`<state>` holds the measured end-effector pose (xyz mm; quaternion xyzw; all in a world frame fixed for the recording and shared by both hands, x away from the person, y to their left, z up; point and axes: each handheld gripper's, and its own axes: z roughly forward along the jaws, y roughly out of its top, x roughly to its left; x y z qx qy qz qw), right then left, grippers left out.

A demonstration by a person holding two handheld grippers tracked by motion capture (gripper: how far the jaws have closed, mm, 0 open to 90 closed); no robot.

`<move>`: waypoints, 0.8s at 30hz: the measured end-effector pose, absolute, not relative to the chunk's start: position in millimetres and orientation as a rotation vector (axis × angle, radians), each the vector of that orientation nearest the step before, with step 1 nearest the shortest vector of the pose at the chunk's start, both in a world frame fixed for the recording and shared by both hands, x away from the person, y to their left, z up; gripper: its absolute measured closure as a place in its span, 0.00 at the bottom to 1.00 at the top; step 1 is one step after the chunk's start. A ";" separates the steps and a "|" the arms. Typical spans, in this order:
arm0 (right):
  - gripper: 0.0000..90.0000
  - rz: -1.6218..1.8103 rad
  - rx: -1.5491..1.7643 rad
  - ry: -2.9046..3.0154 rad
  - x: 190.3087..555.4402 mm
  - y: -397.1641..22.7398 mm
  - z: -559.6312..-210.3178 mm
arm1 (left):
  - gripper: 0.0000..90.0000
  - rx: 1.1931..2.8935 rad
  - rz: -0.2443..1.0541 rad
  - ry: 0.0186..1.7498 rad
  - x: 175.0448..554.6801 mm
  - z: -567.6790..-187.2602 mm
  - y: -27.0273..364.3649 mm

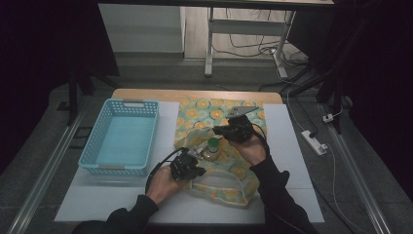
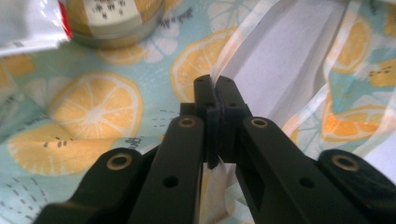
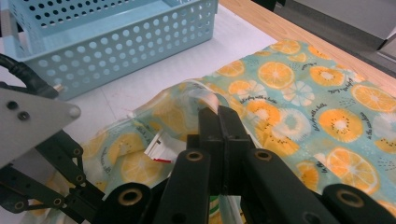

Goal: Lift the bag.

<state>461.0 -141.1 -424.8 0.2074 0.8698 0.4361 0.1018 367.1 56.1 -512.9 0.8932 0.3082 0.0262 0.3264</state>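
White table sheet (image 1: 302,146) — teal bag (image 1: 214,114), orange citrus print

Cursive print on the bag (image 3: 299,93), perhaps words (unreadable)

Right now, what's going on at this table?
A person is working on a citrus-print bag with a tool in each hand. The left tool is shut on the bag's pale handle strap at the near side; the right tool pinches the bag's rim at the far side. A green-capped jar sits in the mouth between them. A blue basket stands to the left.
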 end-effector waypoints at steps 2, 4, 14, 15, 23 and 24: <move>1.00 1.288 0.612 2.568 460.5 -140.8 -423.3 | 0.99 2.335 0.072 0.799 367.3 -509.3 57.3; 1.00 1.287 0.610 2.564 460.4 -141.0 -422.1 | 0.99 2.328 0.057 0.807 368.9 -505.5 58.7; 1.00 1.291 0.615 2.560 463.0 -145.3 -414.2 | 0.99 2.289 0.030 0.842 375.4 -485.0 64.7; 1.00 1.293 0.622 2.563 463.1 -145.5 -413.8 | 0.99 2.291 0.031 0.837 375.6 -483.3 64.8; 1.00 1.317 0.620 2.571 464.2 -144.9 -407.7 | 0.99 2.280 0.026 0.820 379.2 -467.1 66.5; 1.00 1.317 0.620 2.573 464.3 -144.3 -406.6 | 0.99 2.279 0.024 0.821 379.9 -464.9 66.7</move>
